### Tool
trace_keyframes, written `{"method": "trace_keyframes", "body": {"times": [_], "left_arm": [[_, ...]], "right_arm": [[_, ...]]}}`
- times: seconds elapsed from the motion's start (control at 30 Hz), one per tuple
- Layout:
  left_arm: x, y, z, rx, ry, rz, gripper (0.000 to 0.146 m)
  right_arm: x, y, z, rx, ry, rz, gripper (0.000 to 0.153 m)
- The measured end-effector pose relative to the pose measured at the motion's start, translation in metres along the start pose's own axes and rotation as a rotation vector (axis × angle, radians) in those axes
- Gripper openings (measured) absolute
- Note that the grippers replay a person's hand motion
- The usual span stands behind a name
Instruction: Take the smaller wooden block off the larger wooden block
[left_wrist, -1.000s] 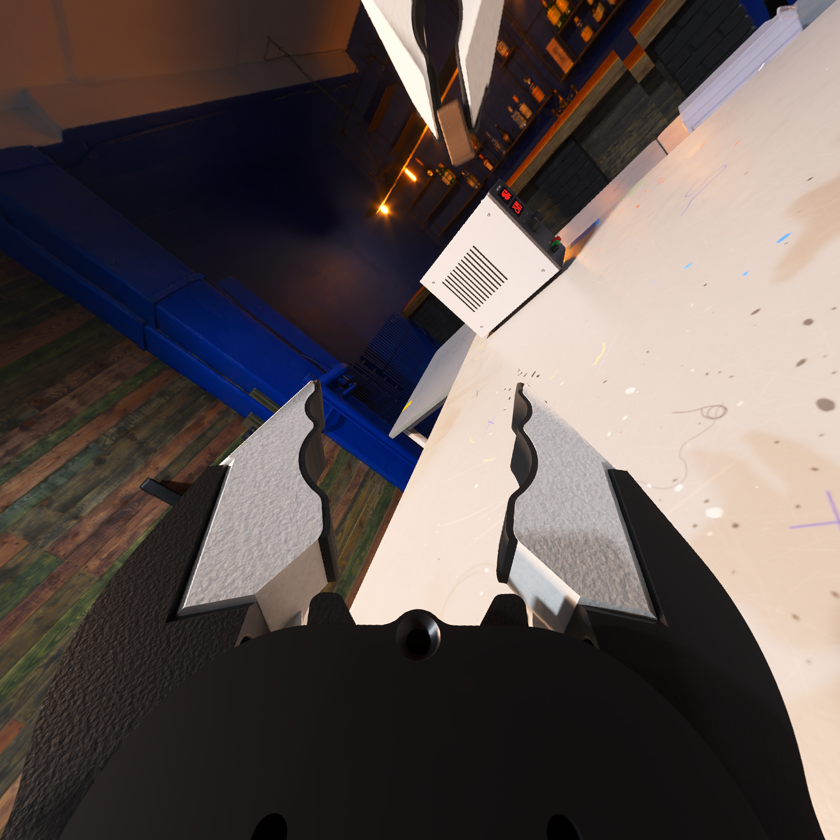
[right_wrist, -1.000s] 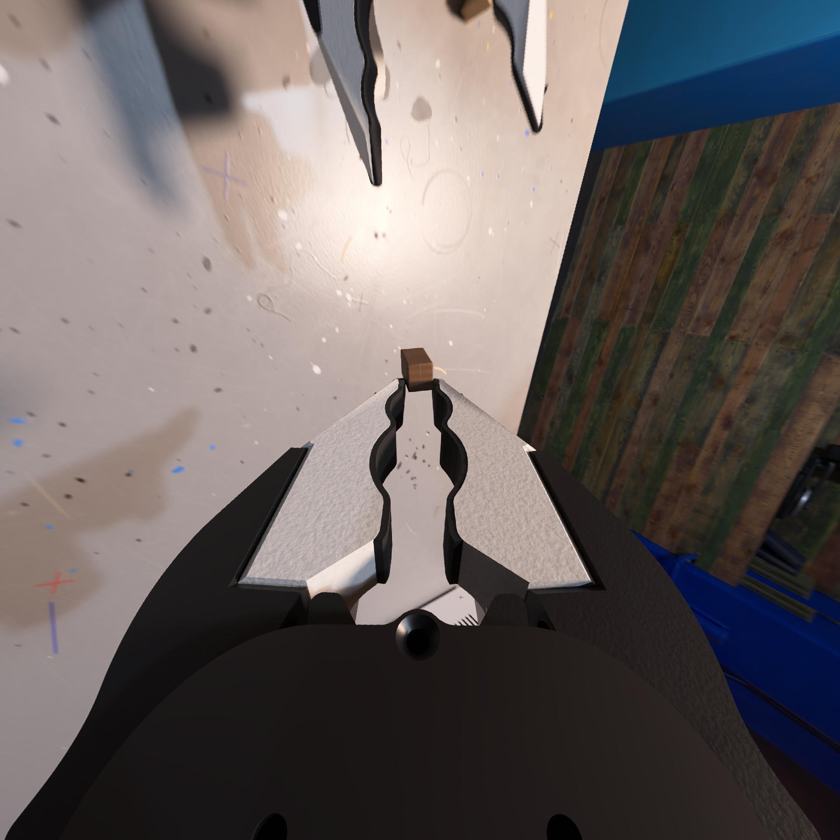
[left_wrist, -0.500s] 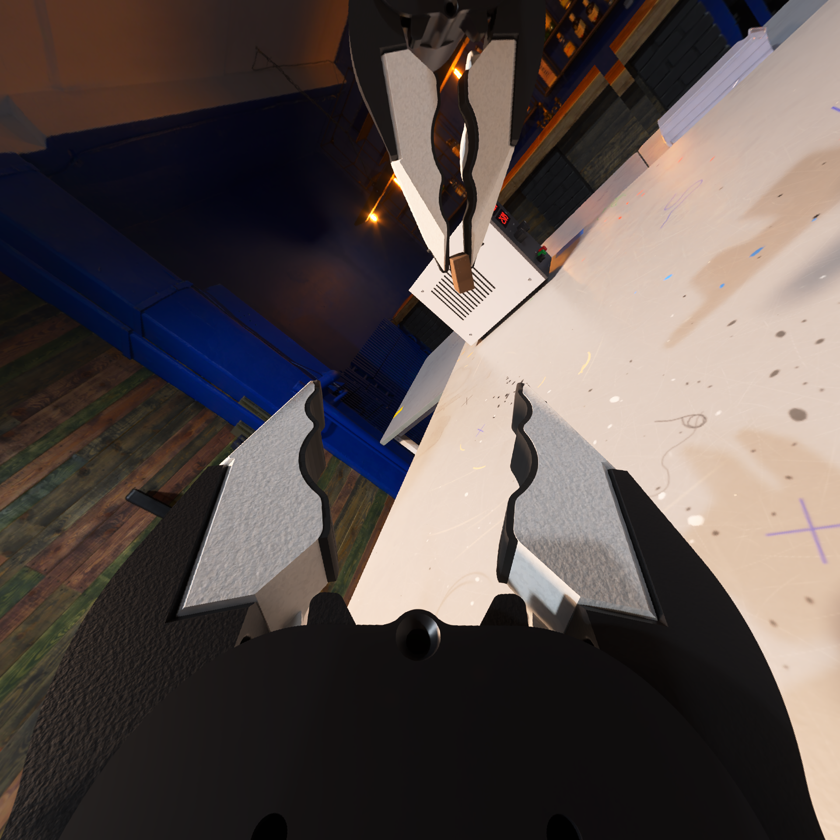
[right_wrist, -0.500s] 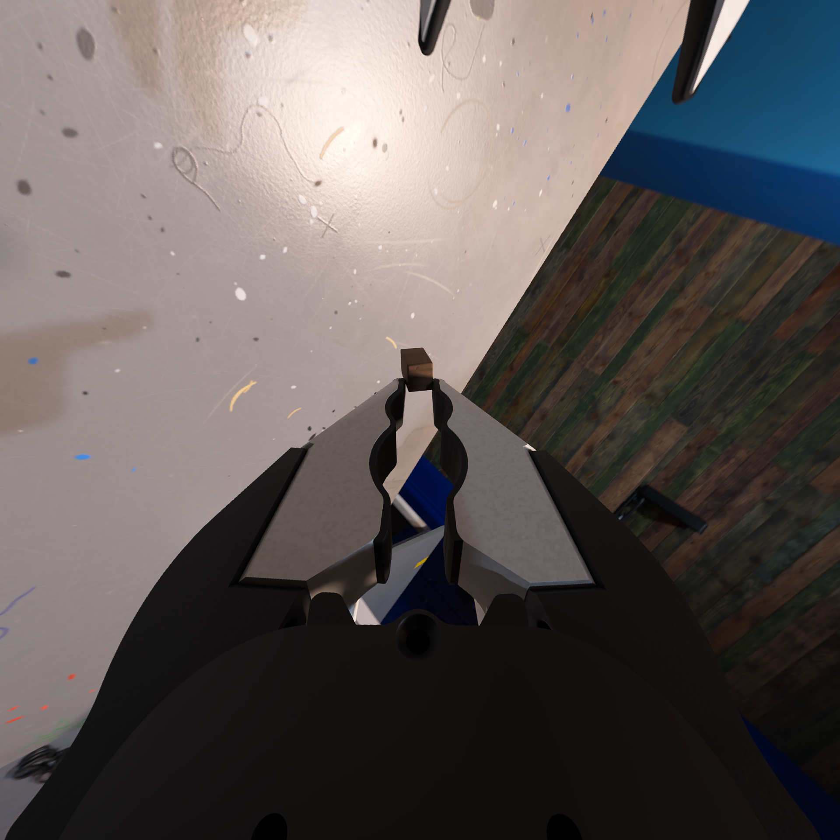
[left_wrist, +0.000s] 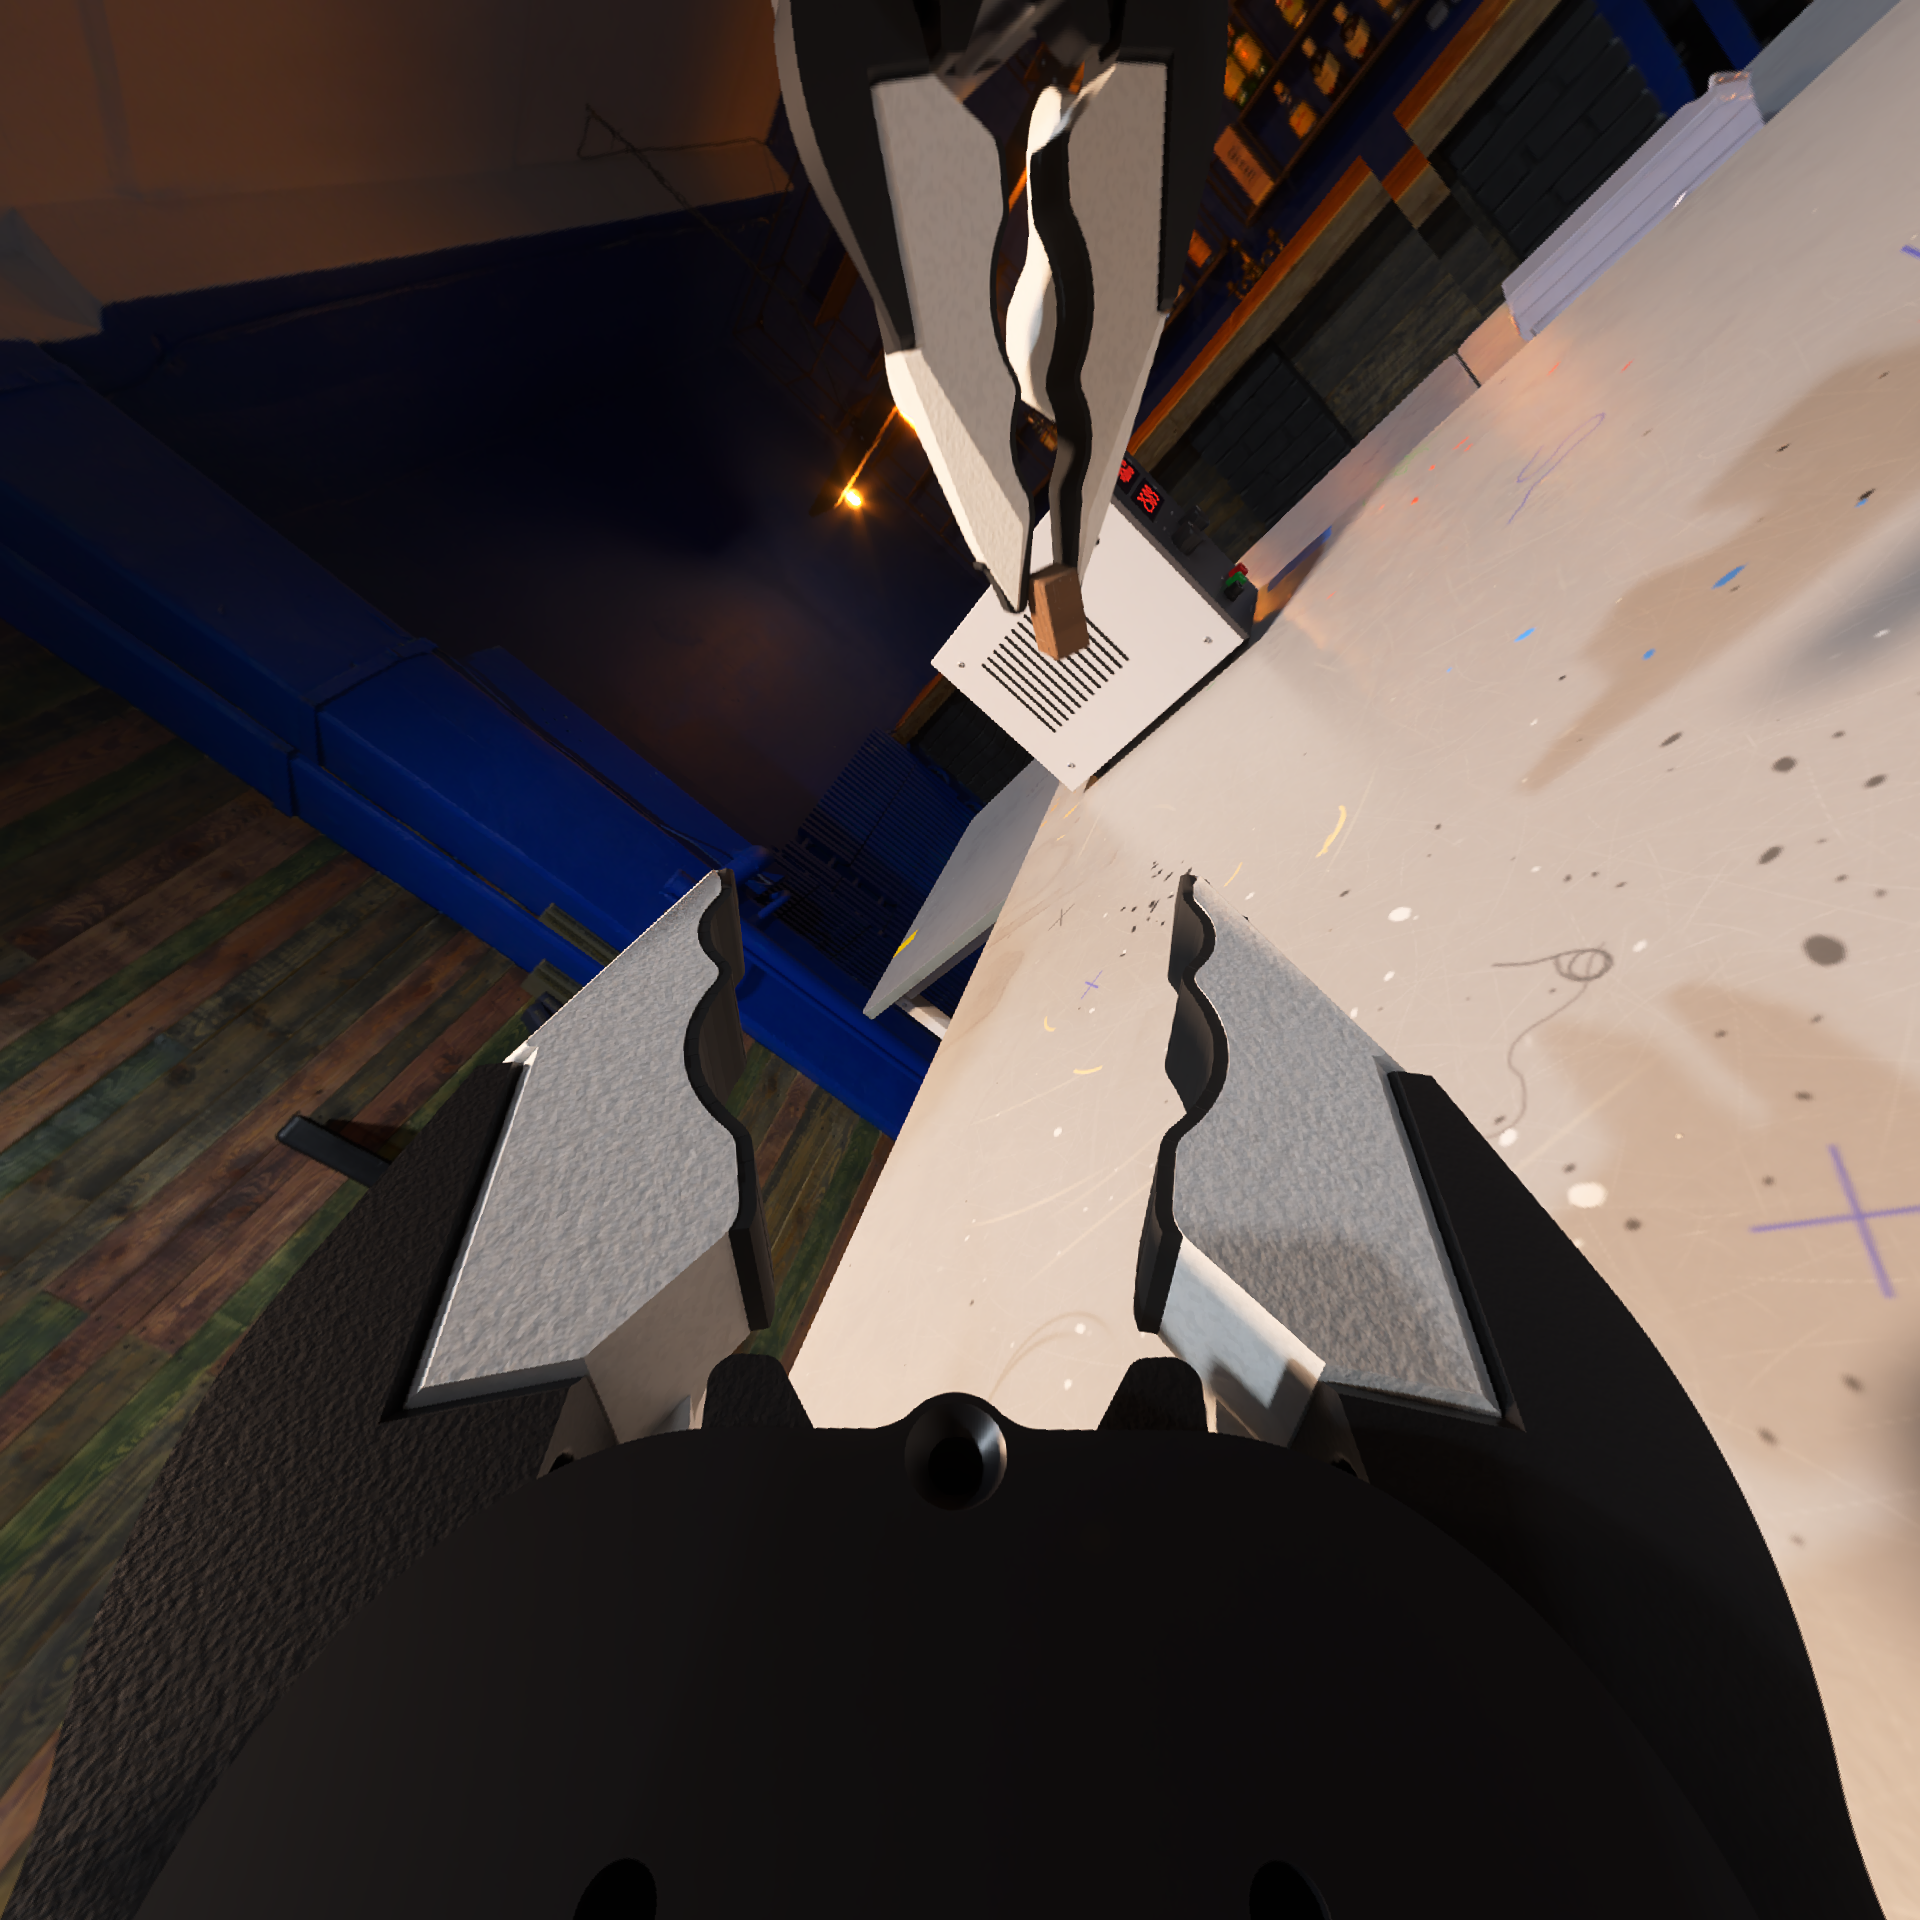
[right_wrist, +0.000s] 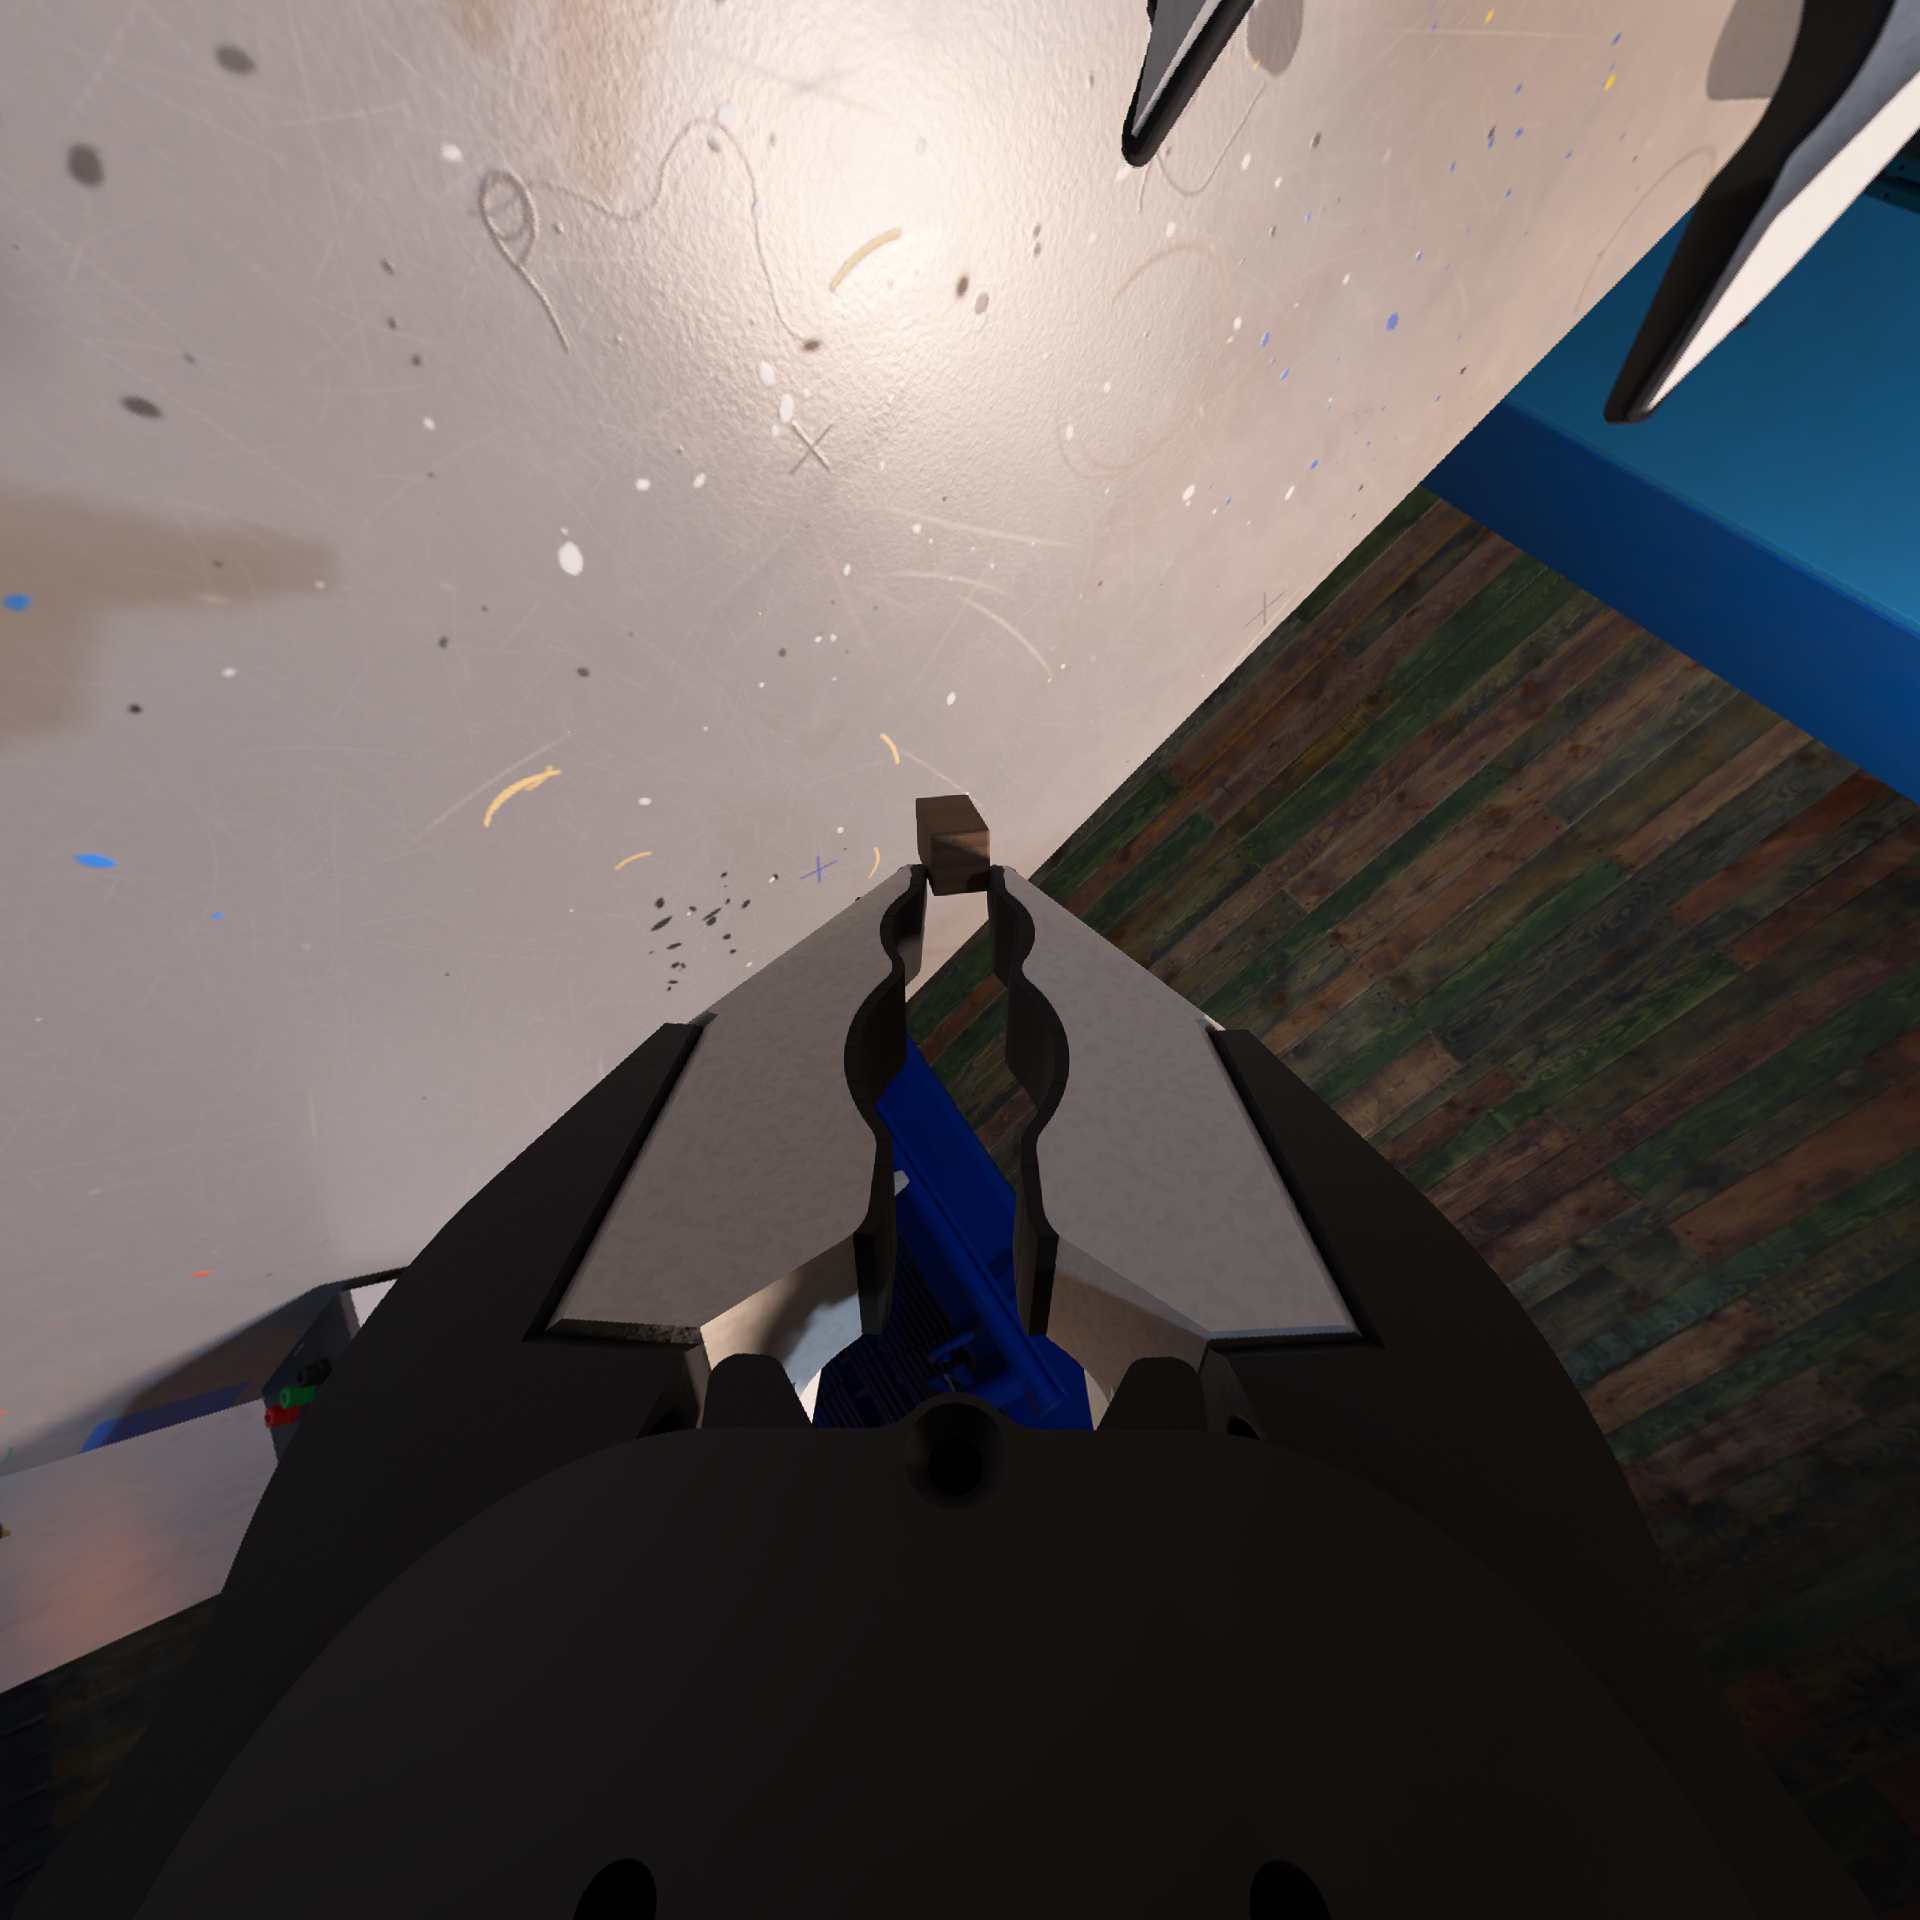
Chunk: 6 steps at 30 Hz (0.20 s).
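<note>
wood grain shows on the small brown wooden cube (right_wrist: 951, 844), the smaller block of the task, pinched at the very tips of the right gripper (right_wrist: 948, 881); its two pale, rough-textured fingers (right_wrist: 748, 1132) with wavy black inner edges stand narrow, clamped on the cube's sides. in the left wrist view the same cube (left_wrist: 1058, 615) hangs at 12 o'clock from that gripper (left_wrist: 1051, 582), which points down from the top edge, clear of the surface. the larger wooden block is not in either view.

the left gripper (left_wrist: 954, 904) stands wide with nothing between its grainy grey fingers (left_wrist: 613, 1143), which have scalloped black rims. its fingertips also show in the right wrist view, at 1 o'clock, well apart from the cube.

the flat off-white surface (right_wrist: 520, 468) is scuffed, speckled with dark and white dots, thin scribbles, yellow streaks and small blue marks. at 1 o'clock in the left wrist view a white box with a slotted black vent (left_wrist: 1091, 665) and red lights stands at the surface's edge, just behind the hanging cube. a floor of worn brown and green planks (right_wrist: 1507, 987) lies beyond the surface's edge, bordered by blue padded barriers (left_wrist: 436, 727).
</note>
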<state>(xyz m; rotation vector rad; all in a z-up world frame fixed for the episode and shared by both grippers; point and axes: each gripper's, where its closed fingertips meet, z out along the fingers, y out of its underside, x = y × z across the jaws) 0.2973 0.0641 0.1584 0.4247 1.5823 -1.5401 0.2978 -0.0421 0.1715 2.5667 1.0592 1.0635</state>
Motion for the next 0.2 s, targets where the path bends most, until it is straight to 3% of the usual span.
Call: {"method": "trace_keyframes", "body": {"times": [0.2], "left_arm": [[0.0021,0.0002,0.0013,-0.004,-0.002,-0.005,0.085]], "right_arm": [[0.0050,-0.0013,0.0094,-0.038,0.034,0.108,0.011]]}}
